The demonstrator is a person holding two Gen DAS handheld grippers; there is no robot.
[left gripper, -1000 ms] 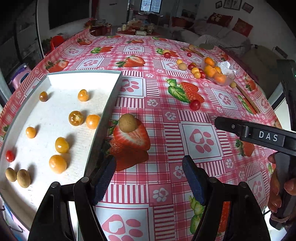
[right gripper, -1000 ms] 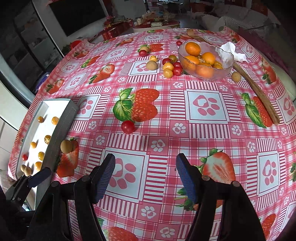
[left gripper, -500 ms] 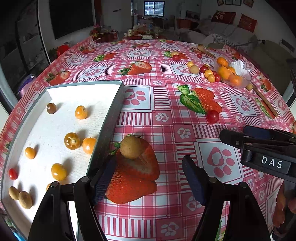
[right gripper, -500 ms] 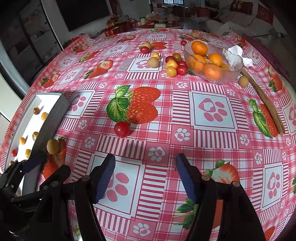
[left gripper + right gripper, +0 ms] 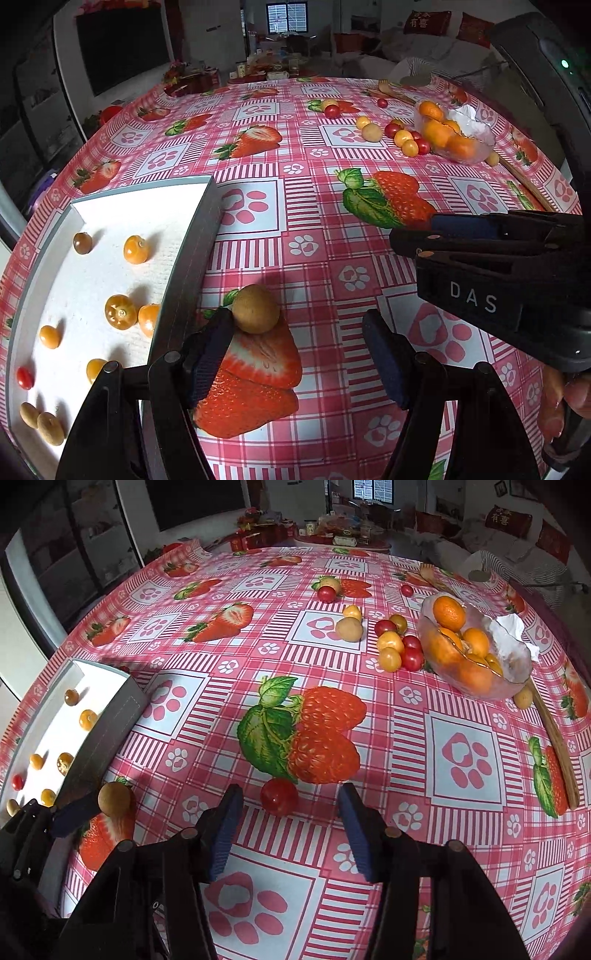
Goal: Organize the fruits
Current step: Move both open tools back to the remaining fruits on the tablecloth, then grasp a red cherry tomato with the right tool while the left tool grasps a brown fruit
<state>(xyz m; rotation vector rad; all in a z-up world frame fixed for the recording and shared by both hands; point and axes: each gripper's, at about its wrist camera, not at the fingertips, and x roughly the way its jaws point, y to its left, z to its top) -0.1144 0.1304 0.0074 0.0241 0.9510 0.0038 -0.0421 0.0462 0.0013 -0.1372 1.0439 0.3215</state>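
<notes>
Tray [image 5: 184,258] holds small fruits; glass bowl [image 5: 517,679] holds oranges [image 5: 448,612].

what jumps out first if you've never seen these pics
The loud pink strawberry tablecloth fills both views. The open left tongs frame a brown fruit beside the white tray of small fruits; the open right tongs frame a red tomato. A glass bowl of oranges sits far right.

Light: soft daylight from the far window [image 5: 287,17]; tablecloth [image 5: 317,206] evenly bright
Shadows: short, soft — fruit on the white tray [image 5: 110,266] cast them rightward
Distortion: strong fisheye bulge; black vignette corners
Focus: sharp centre; background room dim, slightly soft
</notes>
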